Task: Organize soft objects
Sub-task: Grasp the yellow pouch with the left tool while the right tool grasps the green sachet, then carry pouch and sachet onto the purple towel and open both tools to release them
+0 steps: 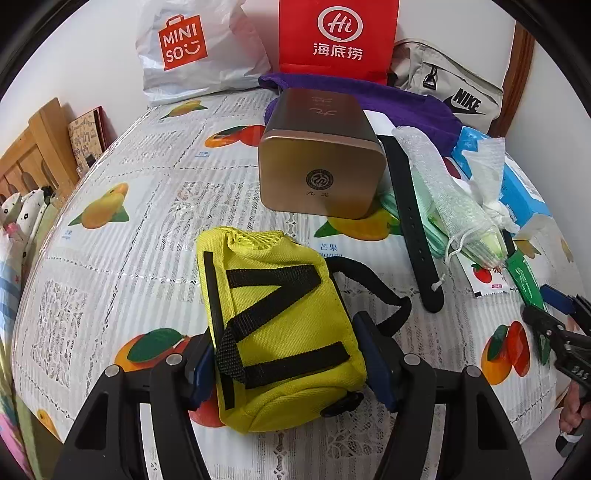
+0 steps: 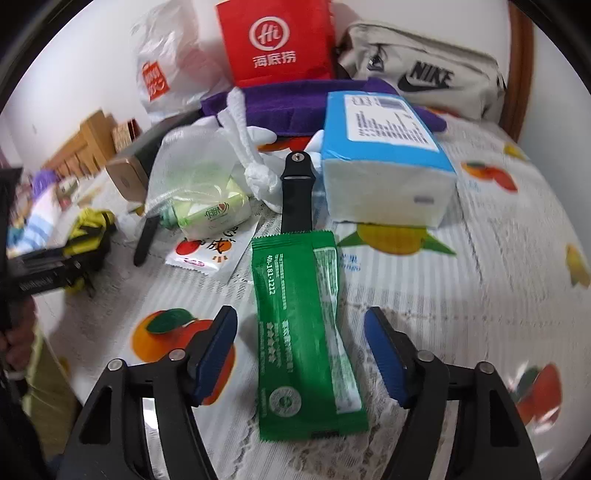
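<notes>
Left wrist view: left gripper (image 1: 288,354) jaws clenched on yellow pouch (image 1: 275,328) at lower centre, pinning it to the counter (image 1: 147,206). Right gripper (image 2: 301,352) jaws released, straddling green sachet (image 2: 306,332), apparently lined up for pickup.

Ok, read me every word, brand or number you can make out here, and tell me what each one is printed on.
"MINISO": white plastic bag.
"Hi" with "海底捞": red paper bag.
"NIKE": beige pouch.
"芒果": fruit-print tablecloth.
"40-181-1222": green sachet; its other print is too small to read.
Blue tissue pack label: blurred.
Gold tin emblem and characters: unreadable.
</notes>
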Demonstrator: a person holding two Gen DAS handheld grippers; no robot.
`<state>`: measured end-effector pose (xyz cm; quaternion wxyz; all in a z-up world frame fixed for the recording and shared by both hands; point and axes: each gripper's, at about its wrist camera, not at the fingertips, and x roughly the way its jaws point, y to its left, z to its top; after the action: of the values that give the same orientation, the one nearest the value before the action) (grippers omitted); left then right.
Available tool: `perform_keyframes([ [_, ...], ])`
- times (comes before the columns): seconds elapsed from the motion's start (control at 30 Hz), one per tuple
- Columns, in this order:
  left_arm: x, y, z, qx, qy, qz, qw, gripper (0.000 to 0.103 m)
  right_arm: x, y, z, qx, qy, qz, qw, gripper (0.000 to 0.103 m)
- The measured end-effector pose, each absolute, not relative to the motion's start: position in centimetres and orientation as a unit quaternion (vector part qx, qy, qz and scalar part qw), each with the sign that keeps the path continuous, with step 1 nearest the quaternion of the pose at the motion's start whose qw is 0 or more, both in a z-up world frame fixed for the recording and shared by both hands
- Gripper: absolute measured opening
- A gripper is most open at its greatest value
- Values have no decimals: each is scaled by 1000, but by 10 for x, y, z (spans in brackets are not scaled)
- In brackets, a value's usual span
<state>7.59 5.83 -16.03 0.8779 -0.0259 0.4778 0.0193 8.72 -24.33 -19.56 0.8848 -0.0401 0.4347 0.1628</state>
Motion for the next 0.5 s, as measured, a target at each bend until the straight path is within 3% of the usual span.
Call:
perform_keyframes([
  [0.07,76,59,-160,-29,476,20,879,64,85,-234,-196,-77,423,156,889,39],
  [0.13,77,60,-160,-32,475,18,879,62,82,-233,-194,-73,427,171,885,29],
  [0.5,73,65,-129,-42,455,14,889,59,68,-251,-162,-44,415,177,891,27],
])
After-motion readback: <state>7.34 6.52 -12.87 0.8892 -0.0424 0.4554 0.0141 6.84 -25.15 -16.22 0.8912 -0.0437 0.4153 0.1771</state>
